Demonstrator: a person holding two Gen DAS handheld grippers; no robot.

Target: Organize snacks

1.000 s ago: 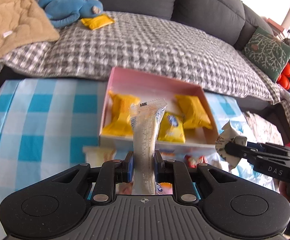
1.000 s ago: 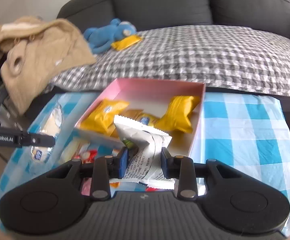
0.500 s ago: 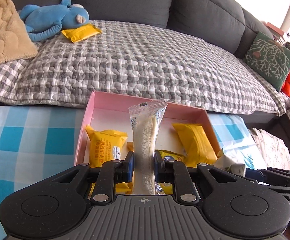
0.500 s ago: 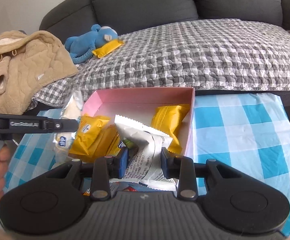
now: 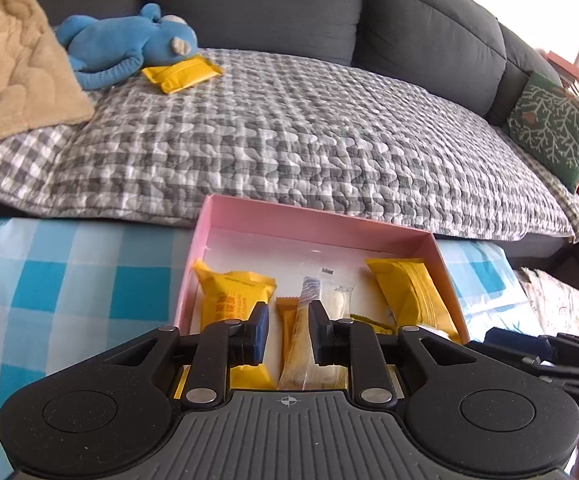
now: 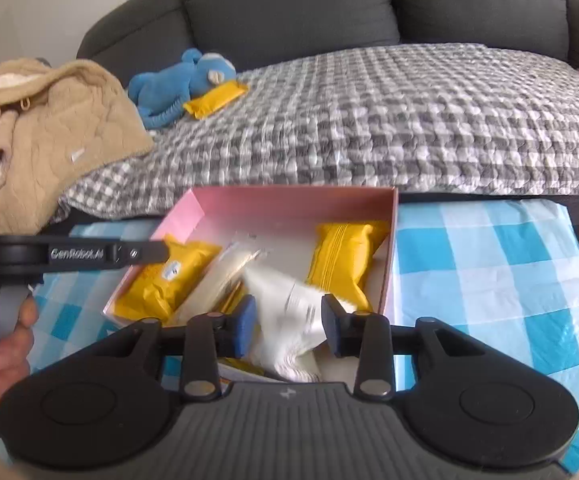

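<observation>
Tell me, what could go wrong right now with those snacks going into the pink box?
1. The right tool is opening on a blurred white packet over the front of the pink box; it might land outside.
2. Both tools crowd the box; the left tool could bump the right.
3. The yellow packet beside the blue toy on the sofa might be forgotten.

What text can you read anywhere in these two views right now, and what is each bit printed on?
"GenRobot.AI": on the side of the left gripper, seen in the right wrist view; slightly blurred.
Print on the yellow packets in the pink box: too small to read.
Print on the white wrapper between the right gripper fingers: motion-blurred, unreadable.
Label on the clear packet: unreadable.
</observation>
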